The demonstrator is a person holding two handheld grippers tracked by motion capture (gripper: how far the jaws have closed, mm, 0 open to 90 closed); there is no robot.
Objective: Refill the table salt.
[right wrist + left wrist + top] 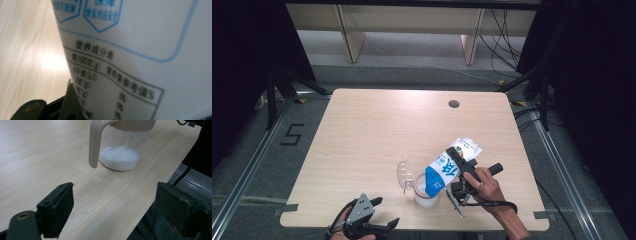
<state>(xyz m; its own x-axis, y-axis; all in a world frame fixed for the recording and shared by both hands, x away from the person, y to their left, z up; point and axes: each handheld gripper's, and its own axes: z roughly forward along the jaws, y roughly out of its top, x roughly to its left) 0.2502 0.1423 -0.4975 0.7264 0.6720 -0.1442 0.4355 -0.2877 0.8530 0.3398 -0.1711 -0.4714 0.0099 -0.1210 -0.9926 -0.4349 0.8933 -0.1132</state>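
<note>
The right tool (462, 172) clamps a soft salt bag (447, 172) mid-body, tipped mouth-down over the clear jug (424, 192) on the counter (377, 135). The pouch likely sags, so grip firmly. The left tool (369, 215) idles, wide.

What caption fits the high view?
Right hand-held gripper tips a blue-and-white bag over a clear jug; left hand-held gripper rests open nearby.

High view: above near edge, faces forward-down over whole table (362, 130). Left gripper view: low, near jug (120, 147), faces it across tabletop; jug (424, 192) shared with high view. Right gripper view: pressed against bag (150, 50) tilted over jug.
</note>
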